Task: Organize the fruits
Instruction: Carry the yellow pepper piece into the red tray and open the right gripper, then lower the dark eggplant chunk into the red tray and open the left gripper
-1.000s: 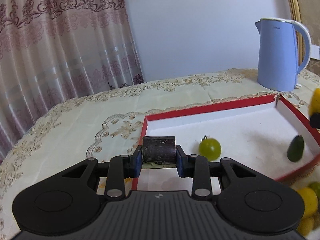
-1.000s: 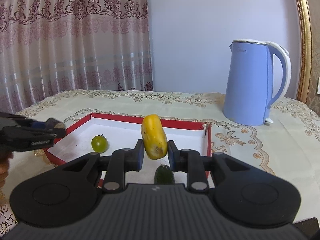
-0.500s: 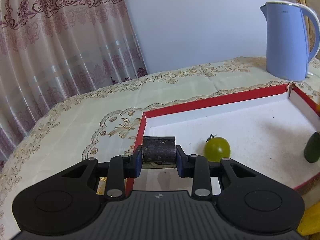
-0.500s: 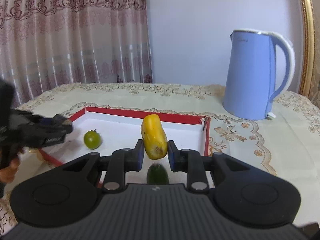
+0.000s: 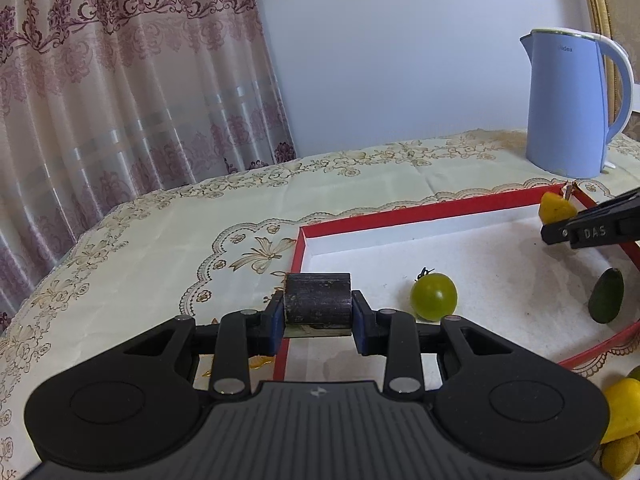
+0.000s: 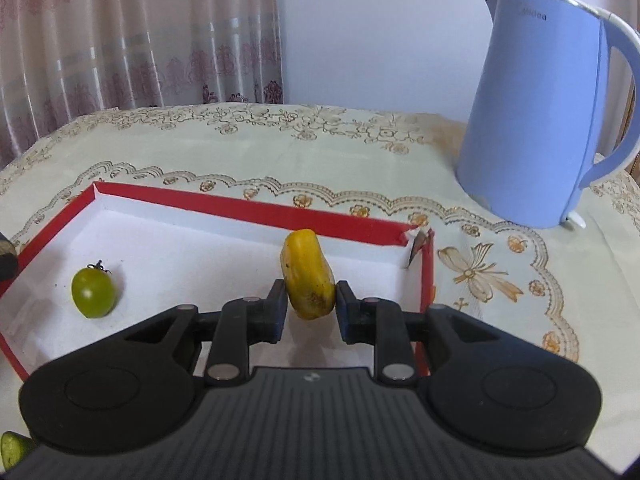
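Note:
My left gripper (image 5: 318, 320) is shut on a short dark cylindrical piece (image 5: 318, 298), held over the near left corner of the red-rimmed white tray (image 5: 420, 212). In the tray lie a green tomato (image 5: 434, 296) and a dark green oval fruit (image 5: 608, 295). In the right wrist view my right gripper (image 6: 310, 312) is low over the tray's far right corner (image 6: 412, 236). Its jaws are opening, and a yellow fruit (image 6: 308, 276) stands between them with thin gaps at both pads. The left wrist view shows that gripper (image 5: 592, 232) and yellow fruit (image 5: 554, 206) at its right edge.
A blue electric kettle (image 6: 540, 120) stands on the embroidered tablecloth just beyond the tray's right corner. Several yellow fruits (image 5: 620, 412) lie outside the tray at its near right. A curtain hangs behind the table on the left.
My right gripper has carried the yellow fruit forward and down into the tray's far right corner, and its pads have eased off the fruit. The left gripper still holds the dark piece.

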